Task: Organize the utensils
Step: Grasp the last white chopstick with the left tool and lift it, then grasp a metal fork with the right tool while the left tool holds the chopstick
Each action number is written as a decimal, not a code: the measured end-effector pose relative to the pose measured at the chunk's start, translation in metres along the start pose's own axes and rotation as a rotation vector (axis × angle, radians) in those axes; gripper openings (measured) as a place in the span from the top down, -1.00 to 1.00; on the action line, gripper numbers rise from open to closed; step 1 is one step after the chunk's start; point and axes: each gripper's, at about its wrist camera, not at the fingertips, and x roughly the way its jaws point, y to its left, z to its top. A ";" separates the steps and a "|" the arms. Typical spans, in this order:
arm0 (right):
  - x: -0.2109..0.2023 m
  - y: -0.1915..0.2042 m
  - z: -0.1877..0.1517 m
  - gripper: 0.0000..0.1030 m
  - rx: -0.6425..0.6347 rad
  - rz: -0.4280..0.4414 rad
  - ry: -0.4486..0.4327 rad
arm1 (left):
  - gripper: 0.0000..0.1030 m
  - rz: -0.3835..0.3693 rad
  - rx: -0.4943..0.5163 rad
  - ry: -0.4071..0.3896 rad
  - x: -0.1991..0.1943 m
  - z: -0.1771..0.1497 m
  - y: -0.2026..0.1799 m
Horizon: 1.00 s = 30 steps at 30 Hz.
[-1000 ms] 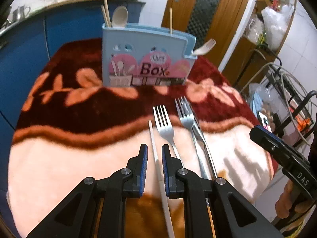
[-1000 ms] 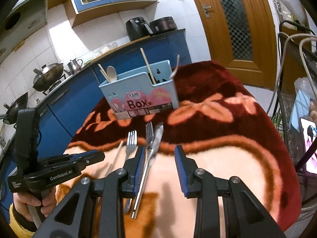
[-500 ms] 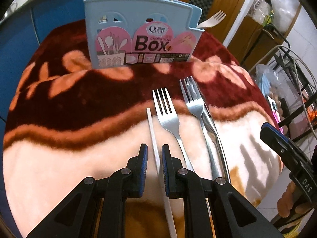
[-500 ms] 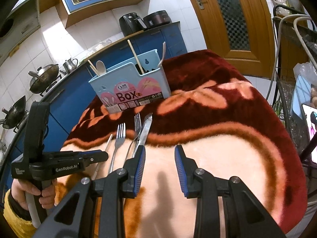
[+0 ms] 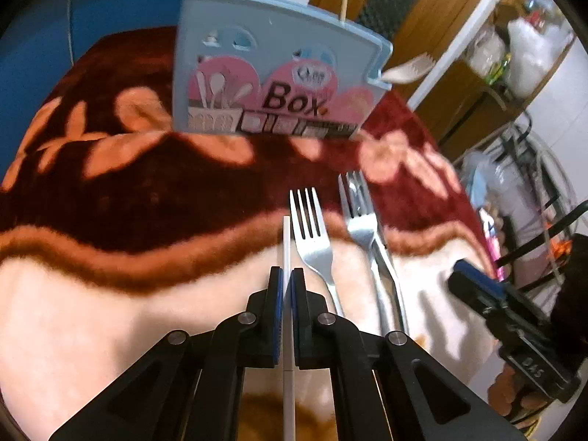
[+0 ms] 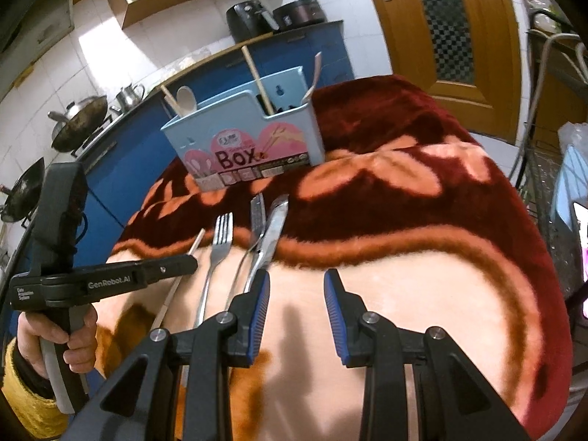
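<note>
My left gripper [image 5: 287,275] is shut on a white chopstick [image 5: 287,242] that lies on the blanket-covered table [image 5: 110,312]. To its right lie a steel fork [image 5: 312,242], then a second fork [image 5: 362,228] on top of a knife [image 6: 273,229]. The light blue utensil box [image 5: 272,77] marked "Box" stands at the far side and holds chopsticks, a spoon and a plastic fork. My right gripper [image 6: 297,294] is open and empty, just right of the knife, above the blanket. The left gripper [image 6: 183,266] also shows in the right wrist view, over the chopstick [image 6: 194,244].
A blue kitchen counter [image 6: 301,47] with pots stands behind the table. A wooden door [image 6: 455,25] and a wire rack [image 5: 533,191] are at the right. The table edge drops off on the right.
My left gripper's jaws have closed onto the white chopstick. Both grippers have moved a little nearer to the box; the right one stays open.
</note>
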 end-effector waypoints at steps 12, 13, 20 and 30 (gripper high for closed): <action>0.035 0.021 0.020 0.33 -0.051 0.018 0.190 | 0.92 0.032 -0.011 -0.256 -0.046 0.006 0.020; 0.039 0.024 0.022 0.33 -0.070 0.001 0.207 | 0.92 0.034 -0.011 -0.264 -0.047 0.006 0.019; 0.056 0.041 0.030 0.33 -0.171 -0.086 0.304 | 0.92 0.034 -0.016 -0.318 -0.059 0.005 0.027; 0.079 0.049 0.042 0.33 -0.224 -0.133 0.400 | 0.92 0.042 -0.008 -0.371 -0.065 0.004 0.024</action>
